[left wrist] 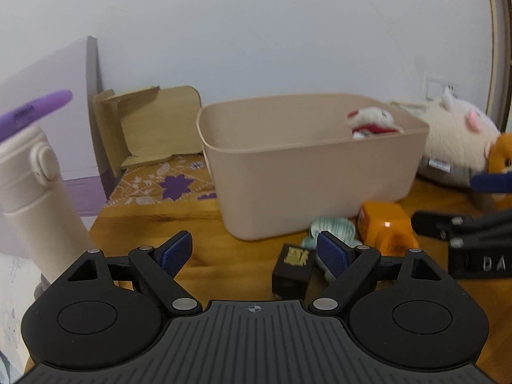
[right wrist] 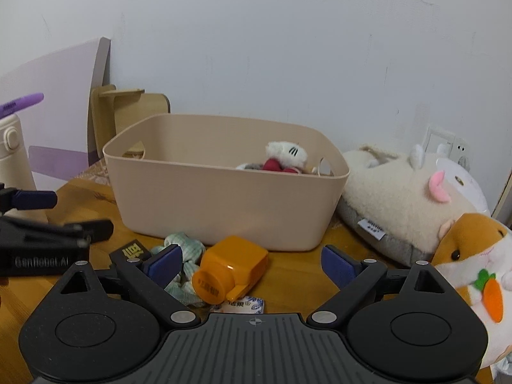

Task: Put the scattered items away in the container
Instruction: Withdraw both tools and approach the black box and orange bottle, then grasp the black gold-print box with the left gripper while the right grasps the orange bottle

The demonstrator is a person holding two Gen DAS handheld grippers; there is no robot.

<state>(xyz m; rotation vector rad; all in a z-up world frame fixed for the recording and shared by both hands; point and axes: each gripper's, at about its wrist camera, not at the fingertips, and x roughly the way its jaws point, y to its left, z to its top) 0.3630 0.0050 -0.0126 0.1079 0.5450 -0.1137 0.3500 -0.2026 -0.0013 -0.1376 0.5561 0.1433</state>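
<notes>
Jaws of left gripper (left wrist: 254, 252) and right gripper (right wrist: 252, 265) held wide, nothing gripped. Orange bottle (right wrist: 228, 272), black box (left wrist: 292, 270), cloth (right wrist: 184, 249) scattered at bin's (right wrist: 224, 211) 6 o'clock on table (left wrist: 153, 224).

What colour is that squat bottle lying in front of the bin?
Orange all over, cap included; the bottle shows best in the right wrist view.

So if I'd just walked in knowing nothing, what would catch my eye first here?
Probably the big beige tub in the middle of the wooden table, with a small red-and-white plush toy already inside. Right in front of it lies a bright orange bottle on its side among small clutter. To the right sits a cream fluffy slipper and an orange hamster plush holding a carrot.
</notes>
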